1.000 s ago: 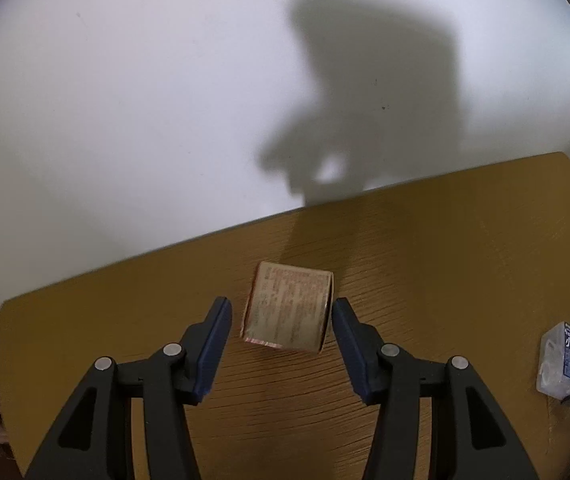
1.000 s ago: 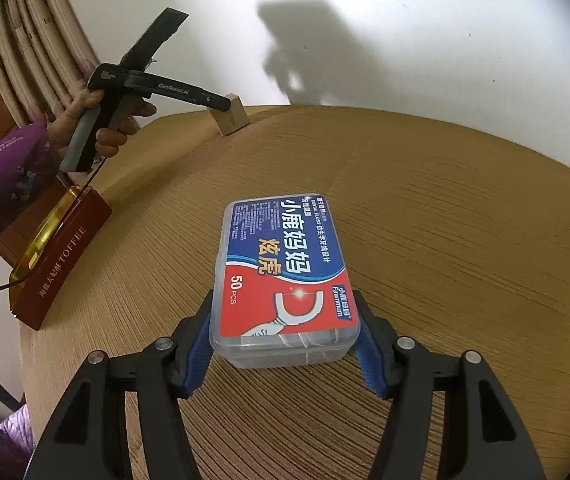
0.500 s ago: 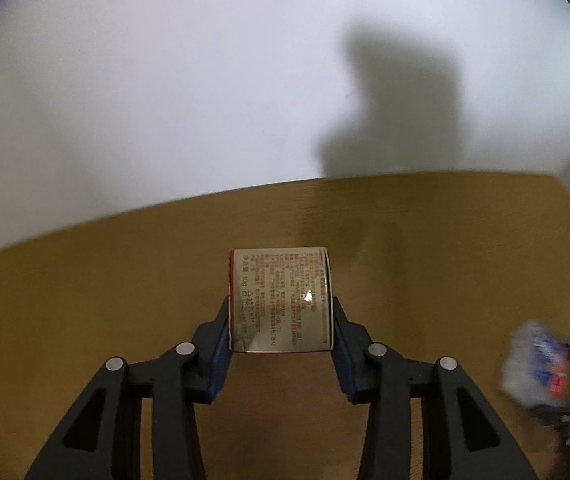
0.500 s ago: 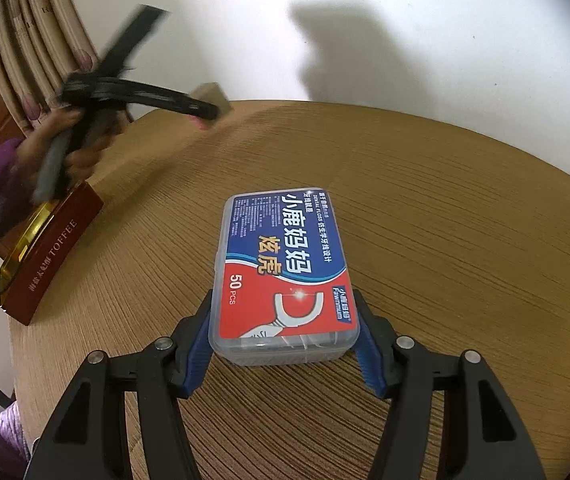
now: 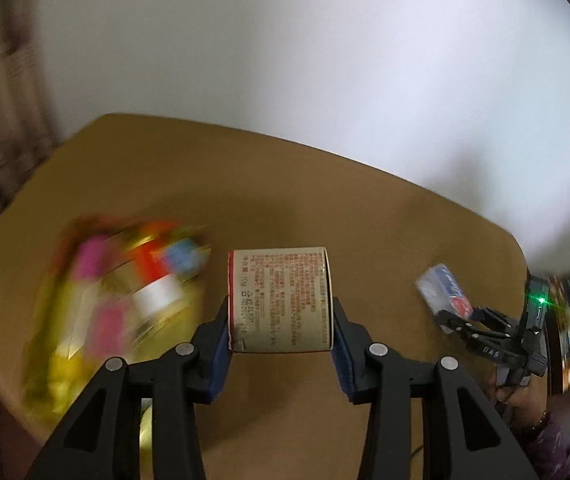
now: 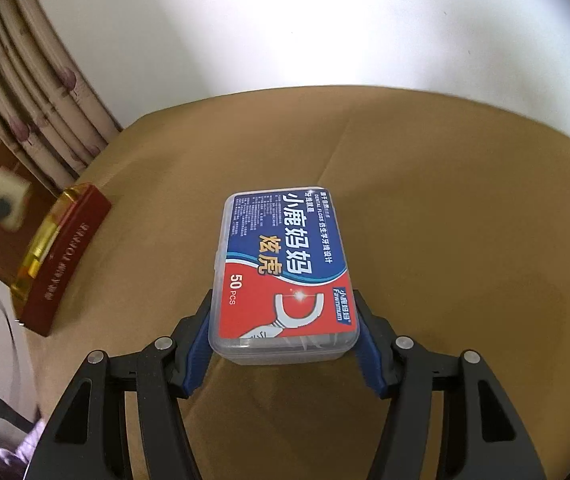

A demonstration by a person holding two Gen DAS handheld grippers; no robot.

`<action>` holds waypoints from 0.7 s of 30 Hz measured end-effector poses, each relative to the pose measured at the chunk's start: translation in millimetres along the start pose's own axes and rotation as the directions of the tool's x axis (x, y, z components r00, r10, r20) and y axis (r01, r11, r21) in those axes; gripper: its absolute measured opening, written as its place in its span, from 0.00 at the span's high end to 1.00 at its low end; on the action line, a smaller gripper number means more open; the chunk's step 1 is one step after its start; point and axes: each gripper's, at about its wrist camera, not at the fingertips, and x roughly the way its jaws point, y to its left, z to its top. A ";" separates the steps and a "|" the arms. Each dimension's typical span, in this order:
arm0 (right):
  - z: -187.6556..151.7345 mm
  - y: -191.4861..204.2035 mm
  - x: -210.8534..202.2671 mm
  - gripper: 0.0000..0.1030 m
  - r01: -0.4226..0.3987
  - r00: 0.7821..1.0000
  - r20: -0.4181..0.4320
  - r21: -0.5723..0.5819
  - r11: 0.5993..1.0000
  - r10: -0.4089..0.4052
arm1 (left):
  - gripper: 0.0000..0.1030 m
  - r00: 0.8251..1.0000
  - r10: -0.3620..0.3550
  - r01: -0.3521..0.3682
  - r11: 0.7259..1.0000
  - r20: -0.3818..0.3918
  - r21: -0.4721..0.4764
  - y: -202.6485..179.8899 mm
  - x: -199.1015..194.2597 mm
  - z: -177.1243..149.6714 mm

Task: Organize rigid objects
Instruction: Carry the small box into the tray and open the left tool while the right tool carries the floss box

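Observation:
My left gripper [image 5: 281, 320] is shut on a small beige carton [image 5: 280, 299] with red print, held above the round wooden table [image 5: 285, 184]. My right gripper [image 6: 285, 320] is shut on a clear dental floss box [image 6: 283, 272] with a blue and red label, held over the table. The right gripper and its floss box [image 5: 445, 290] also show at the right of the left wrist view. The left gripper with the carton [image 6: 7, 196] shows blurred at the far left of the right wrist view.
A flat toffee box with a yellow, colourful top [image 5: 117, 300] and dark red side [image 6: 61, 256] lies at the table's left edge. A white wall stands behind the table. Curtains [image 6: 33, 92] hang at the left.
My left gripper closed on the carton, lifted it and swung left toward the toffee box. My right gripper kept holding the floss box and shifted slightly.

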 end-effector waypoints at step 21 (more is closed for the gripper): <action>-32.3 71.7 -29.5 0.44 -0.052 0.999 0.022 0.135 0.989 0.050 | 0.55 0.996 0.088 -0.088 0.996 0.002 0.005 107.5 -9.3 -42.6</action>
